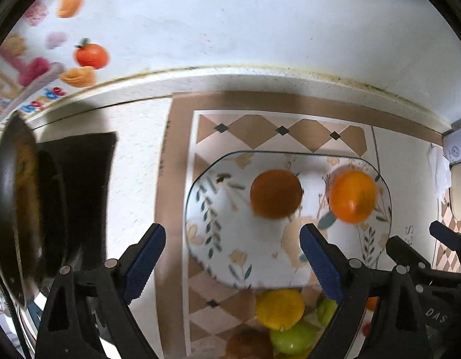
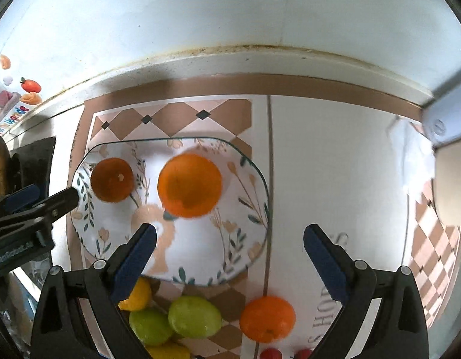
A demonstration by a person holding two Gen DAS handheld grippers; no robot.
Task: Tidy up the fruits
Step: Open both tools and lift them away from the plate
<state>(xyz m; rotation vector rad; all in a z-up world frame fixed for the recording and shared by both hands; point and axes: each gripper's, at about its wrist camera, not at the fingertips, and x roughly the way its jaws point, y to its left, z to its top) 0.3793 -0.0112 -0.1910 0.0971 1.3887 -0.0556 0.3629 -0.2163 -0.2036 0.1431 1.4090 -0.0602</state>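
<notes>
Both claws hang over the surface point(image 2: 335, 155), pointing straight down. The left claw point(image 1: 233, 257) is spread wide with nothing between its blue pads, and the right claw point(image 2: 230, 257) gapes just as wide, also empty.

Ahead of the left claw's fingertips sits the glass plate with a leaf-and-flower print point(image 1: 206, 209), carrying two fruits: a dull dark-orange round fruit point(image 1: 275, 194) directly beyond the gap, and a bright glossy orange point(image 1: 353, 196) off past the right finger. They lie apart, not touching.

From the right claw, that bright orange point(image 2: 190, 185) is just beyond the left finger, the darker one point(image 2: 112, 179) further left.

Near its base, off the plate on the checked beige mat point(image 2: 170, 113): two green round fruits point(image 2: 194, 317), a yellow fruit point(image 2: 137, 296), another loose orange point(image 2: 268, 318).
</notes>
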